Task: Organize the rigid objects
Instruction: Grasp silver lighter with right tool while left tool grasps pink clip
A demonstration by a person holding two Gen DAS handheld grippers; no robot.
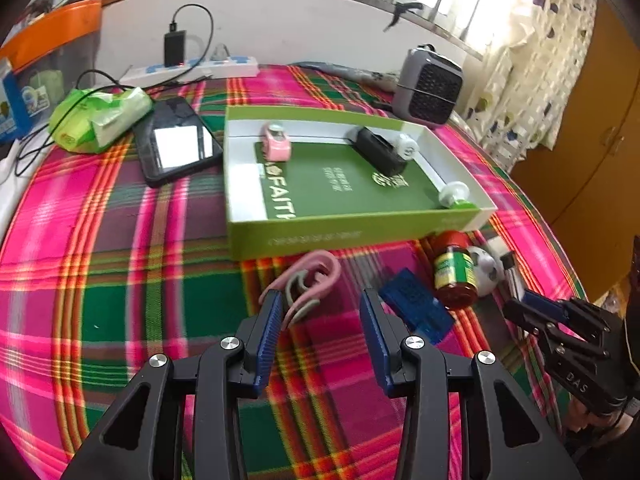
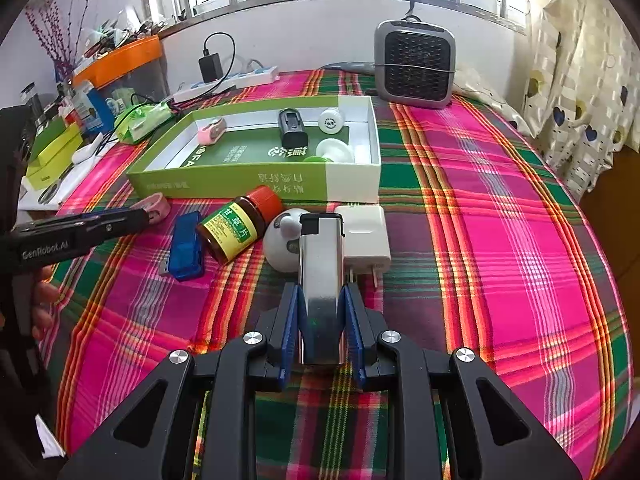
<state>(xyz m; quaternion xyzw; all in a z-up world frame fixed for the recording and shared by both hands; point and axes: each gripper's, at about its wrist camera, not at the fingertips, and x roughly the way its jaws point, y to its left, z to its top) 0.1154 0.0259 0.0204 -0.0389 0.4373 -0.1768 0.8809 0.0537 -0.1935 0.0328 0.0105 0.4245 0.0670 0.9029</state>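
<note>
Right gripper [image 2: 320,300]: jaws closed on a metal lighter [image 2: 322,264], long axis running forward along the fingers.
Left gripper [image 1: 320,316]: jaws wide, empty; pink clip [image 1: 304,280] just ahead.
Green box [image 2: 256,186]: ahead-left of the lighter, nearer the right gripper.

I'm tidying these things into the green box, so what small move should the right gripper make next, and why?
Probably carry the silver lighter forward over the green box wall. The right gripper has its jaws shut on it, and the box sits just beyond the loose items, with bare floor left.
</note>
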